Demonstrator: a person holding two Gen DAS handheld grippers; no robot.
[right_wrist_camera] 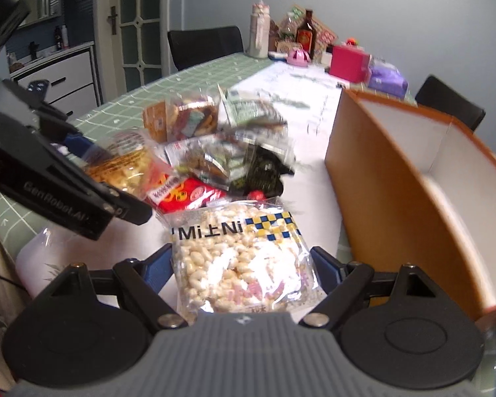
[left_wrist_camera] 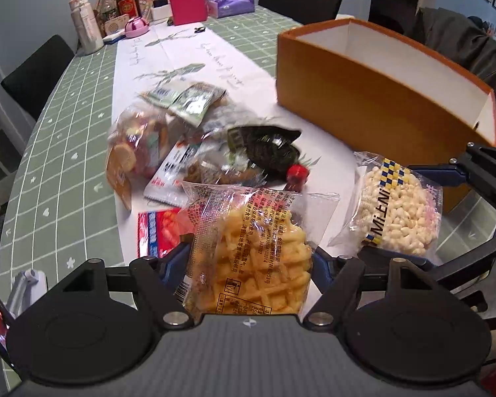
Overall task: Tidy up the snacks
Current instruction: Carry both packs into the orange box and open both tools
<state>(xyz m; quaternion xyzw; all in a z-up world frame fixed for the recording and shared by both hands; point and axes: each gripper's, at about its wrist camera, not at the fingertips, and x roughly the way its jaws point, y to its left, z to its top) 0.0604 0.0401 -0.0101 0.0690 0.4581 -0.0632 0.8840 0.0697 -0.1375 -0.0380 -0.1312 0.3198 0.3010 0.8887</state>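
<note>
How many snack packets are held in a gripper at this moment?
2. The yellow crisscross-fries packet is in the left gripper; the puffed-rice packet is in the right gripper. The remaining snacks lie piled on the table.

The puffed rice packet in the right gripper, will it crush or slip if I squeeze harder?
The puffed rice packet holds loose airy pieces, so it is probably light and may crumble under a hard squeeze. Its glossy clear film looks slippery. The right gripper grips near its lower end, so the top may flop.

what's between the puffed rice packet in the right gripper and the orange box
Nothing: between the clear puffed rice packet and the orange cardboard box, only bare white table runner shows, clearest in the right wrist view.
</note>
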